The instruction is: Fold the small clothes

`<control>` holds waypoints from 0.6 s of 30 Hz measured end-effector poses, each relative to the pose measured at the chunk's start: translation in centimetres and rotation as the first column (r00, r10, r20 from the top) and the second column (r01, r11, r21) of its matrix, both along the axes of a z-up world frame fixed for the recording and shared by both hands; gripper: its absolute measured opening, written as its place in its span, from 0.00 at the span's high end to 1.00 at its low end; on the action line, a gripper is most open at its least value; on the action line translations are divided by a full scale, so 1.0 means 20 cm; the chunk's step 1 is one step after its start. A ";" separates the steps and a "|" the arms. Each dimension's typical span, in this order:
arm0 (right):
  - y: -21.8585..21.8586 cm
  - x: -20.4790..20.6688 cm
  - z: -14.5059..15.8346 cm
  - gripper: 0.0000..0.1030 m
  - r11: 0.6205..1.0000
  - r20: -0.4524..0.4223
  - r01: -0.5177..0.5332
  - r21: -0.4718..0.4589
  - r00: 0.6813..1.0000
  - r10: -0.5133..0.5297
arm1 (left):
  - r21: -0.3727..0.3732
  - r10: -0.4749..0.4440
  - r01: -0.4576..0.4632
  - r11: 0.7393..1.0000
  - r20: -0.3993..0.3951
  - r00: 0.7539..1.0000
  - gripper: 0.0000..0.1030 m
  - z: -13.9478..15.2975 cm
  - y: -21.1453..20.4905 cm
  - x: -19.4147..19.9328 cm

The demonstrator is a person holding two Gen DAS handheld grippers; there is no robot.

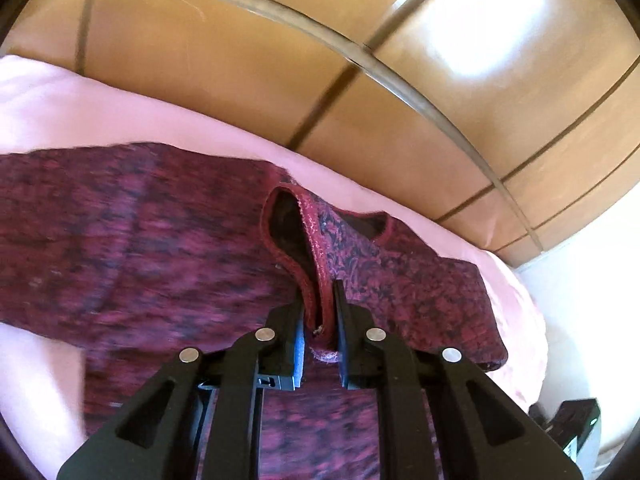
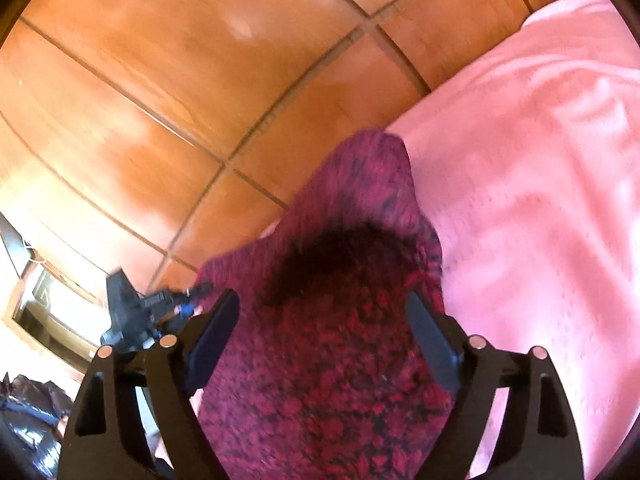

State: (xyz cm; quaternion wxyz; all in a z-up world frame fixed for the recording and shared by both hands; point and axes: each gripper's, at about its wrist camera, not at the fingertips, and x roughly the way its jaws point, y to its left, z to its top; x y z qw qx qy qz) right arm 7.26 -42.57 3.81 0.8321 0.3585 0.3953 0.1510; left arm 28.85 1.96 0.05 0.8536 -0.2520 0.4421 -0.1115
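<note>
A dark red and black patterned knit garment lies spread on a pink bed cover. My left gripper is shut on the garment's hemmed neck edge, which rises in a fold between the fingers. In the right wrist view the same garment fills the space between the fingers. My right gripper is open, its jaws wide on either side of the cloth. The left gripper shows in the right wrist view at the left, blurred.
Wooden wardrobe panels stand behind the bed, also in the right wrist view. The pink cover stretches to the right. The bed's edge drops off at the right. A dark bag lies at the lower left.
</note>
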 end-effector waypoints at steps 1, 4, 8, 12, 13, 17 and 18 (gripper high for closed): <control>0.00 0.02 0.02 0.20 1.000 0.007 0.003 0.002 1.000 -0.003 | -0.005 0.011 -0.011 1.000 0.004 1.000 0.89 -0.01 0.04 0.00; 0.04 0.08 0.03 0.21 0.999 0.006 0.006 -0.039 1.000 -0.006 | -0.003 0.042 -0.042 0.999 0.009 0.999 0.89 -0.01 0.13 -0.03; 0.18 0.21 -0.09 0.22 0.986 -0.101 -0.059 -0.157 0.994 0.044 | 0.033 0.059 -0.059 0.998 0.005 0.998 0.89 -0.06 0.17 -0.04; 0.27 0.23 -0.19 0.27 0.951 -0.180 -0.116 -0.286 0.981 0.065 | 0.099 0.060 -0.060 0.993 0.000 0.998 0.89 -0.12 0.19 -0.06; 0.28 0.21 -0.17 0.26 0.947 -0.176 -0.121 -0.299 0.982 0.070 | 0.118 0.054 -0.054 0.992 0.002 0.999 0.89 -0.13 0.19 -0.08; 0.32 0.15 0.03 0.26 0.951 -0.057 -0.132 -0.281 0.991 0.121 | 0.128 0.048 -0.050 0.991 0.015 0.999 0.89 -0.14 0.20 -0.10; 0.33 0.16 0.06 0.26 0.950 -0.036 -0.129 -0.285 0.992 0.124 | 0.124 0.048 -0.049 0.991 0.013 0.999 0.89 -0.15 0.20 -0.10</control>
